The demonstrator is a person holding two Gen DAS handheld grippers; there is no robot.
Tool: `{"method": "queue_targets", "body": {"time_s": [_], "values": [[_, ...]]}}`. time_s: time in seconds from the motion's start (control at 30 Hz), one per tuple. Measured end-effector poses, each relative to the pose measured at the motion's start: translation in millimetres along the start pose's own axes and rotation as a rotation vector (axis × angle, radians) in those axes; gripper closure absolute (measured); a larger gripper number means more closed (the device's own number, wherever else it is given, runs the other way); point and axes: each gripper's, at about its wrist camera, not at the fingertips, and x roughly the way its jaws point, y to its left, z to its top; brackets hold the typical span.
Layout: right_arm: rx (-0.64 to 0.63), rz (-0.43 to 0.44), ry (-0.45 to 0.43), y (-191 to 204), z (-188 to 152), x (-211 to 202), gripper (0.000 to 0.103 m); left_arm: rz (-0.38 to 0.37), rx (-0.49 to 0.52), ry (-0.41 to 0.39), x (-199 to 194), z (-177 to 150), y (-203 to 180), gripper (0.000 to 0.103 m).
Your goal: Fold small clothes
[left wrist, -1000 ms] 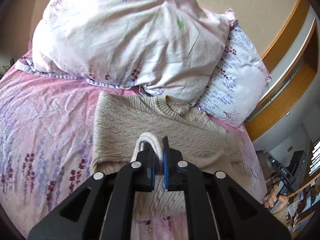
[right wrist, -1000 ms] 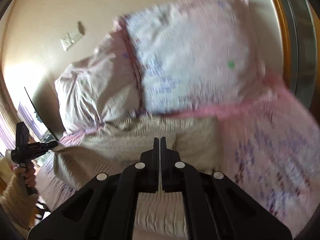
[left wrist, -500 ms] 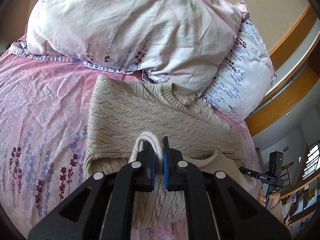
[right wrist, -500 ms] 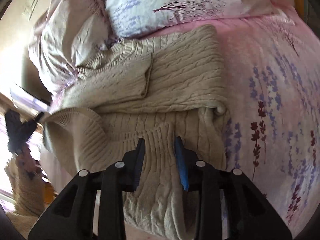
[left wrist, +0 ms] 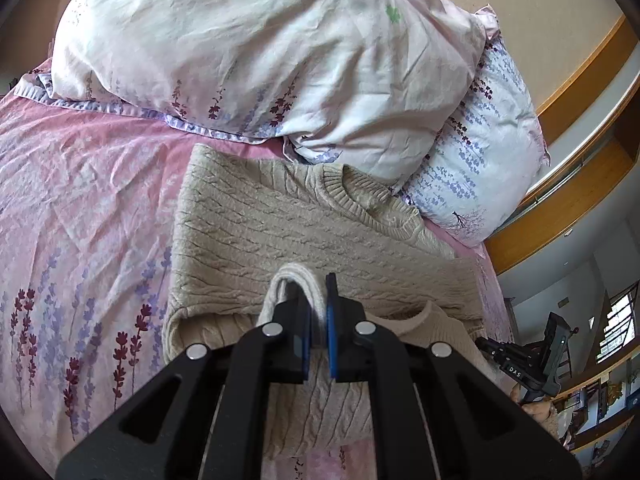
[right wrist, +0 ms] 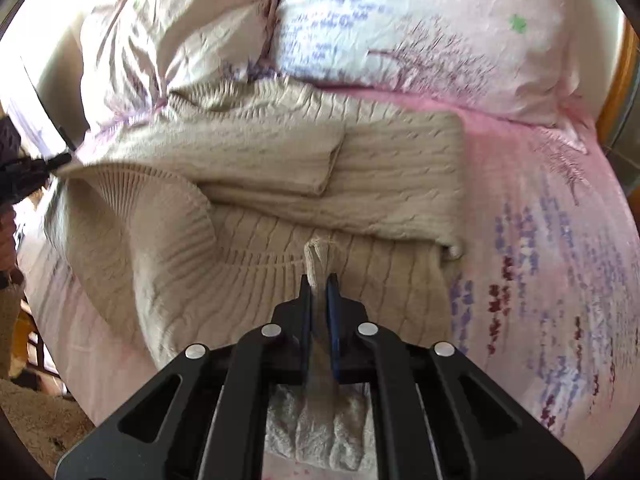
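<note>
Only one bit of writing is legible: white letters "DAS" on the black body of the right gripper [left wrist: 524, 364], seen at the lower right edge of the left wrist view, with a hand [left wrist: 538, 410] below it. We see no brand on the sweater [left wrist: 280, 232], and no containers appear in either view.

We hold the beige cable-knit sweater on the bed [left wrist: 80, 200], which has a pink sheet printed with purple flowers. It lies partly folded, its ribbed collar just under the pillows [left wrist: 260, 52], touching them. One white pillow with a small green mark lies over a second, blue-flowered one [left wrist: 488, 160].

Our left gripper [left wrist: 318, 312] is pinching a raised fold of the knit; a loop of fabric bulges up over the left finger. Our right gripper [right wrist: 318, 300] is pressed together on another pinch of the sweater near its ribbed hem, with a tuft of knit standing up just past the fingertips. In the right wrist view a folded sleeve lies across the body of the sweater, and the left gripper [right wrist: 24, 172] shows at the far left edge, holding the stretched ribbed edge.
</note>
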Motion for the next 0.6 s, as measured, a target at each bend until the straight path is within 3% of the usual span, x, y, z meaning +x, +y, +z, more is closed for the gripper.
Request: {"method": "queue_targets", "body": {"time_s": [0.37,0.5,0.6], "values": [[0.123,-0.052,-0.409,-16,51,-88,0.096,-0.044,-0.02,-0.132,-32,27,-7,0.097],[0.189,-0.054,-0.476,-20,69,-84,0.096,-0.043,-0.046,-0.174,-34,50,-6,0.097],[0.254,-0.063,-0.474,-26,80,-67,0.096,-0.013,-0.045,-0.177,-19,74,-8,0.097]]}}
